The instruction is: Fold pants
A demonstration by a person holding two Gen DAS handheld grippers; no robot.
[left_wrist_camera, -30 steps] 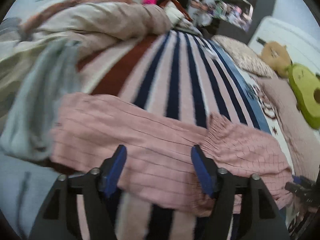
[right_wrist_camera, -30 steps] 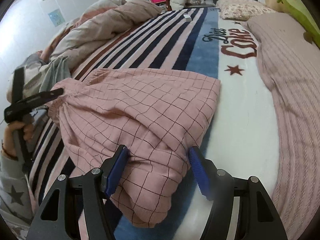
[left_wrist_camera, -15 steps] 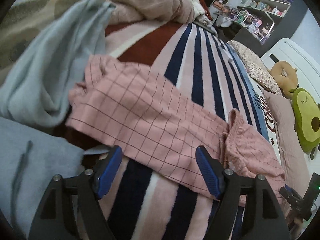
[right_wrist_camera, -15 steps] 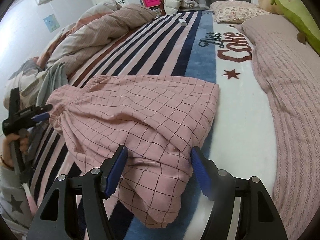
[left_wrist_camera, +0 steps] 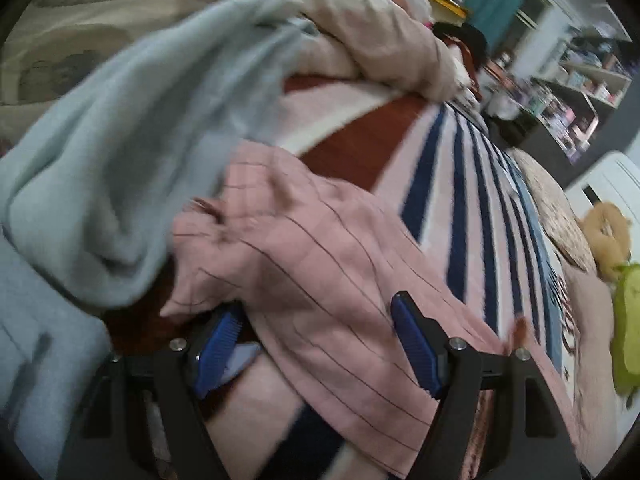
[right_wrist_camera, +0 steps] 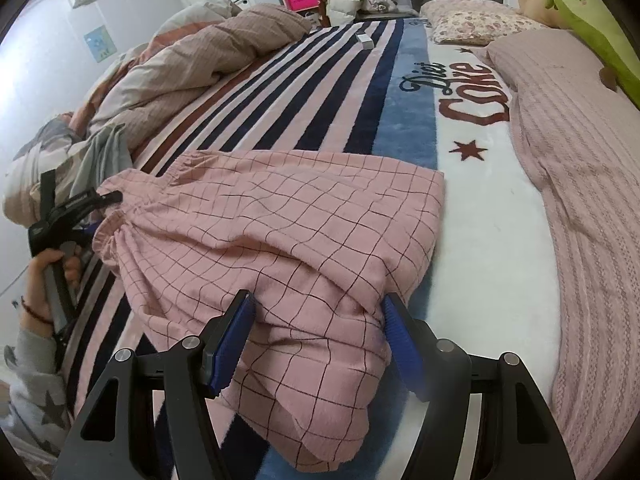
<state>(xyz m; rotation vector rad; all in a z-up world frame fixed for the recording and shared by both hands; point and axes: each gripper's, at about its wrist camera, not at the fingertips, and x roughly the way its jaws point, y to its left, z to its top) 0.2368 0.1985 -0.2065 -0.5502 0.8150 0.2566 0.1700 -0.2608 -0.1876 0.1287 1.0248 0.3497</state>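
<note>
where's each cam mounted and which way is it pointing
Left wrist: sits on the left tongs, angled down over the leg end of the pink checked pants beside a pale blue garment; only its fingers show.
Right wrist: sits on the right tongs, facing across the pants and striped blanket; the person's left hand shows.
Shared: pants, blanket.

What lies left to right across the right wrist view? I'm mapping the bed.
Hand holding the left tool → pink pants → white blanket strip → pink knit cover.
</note>
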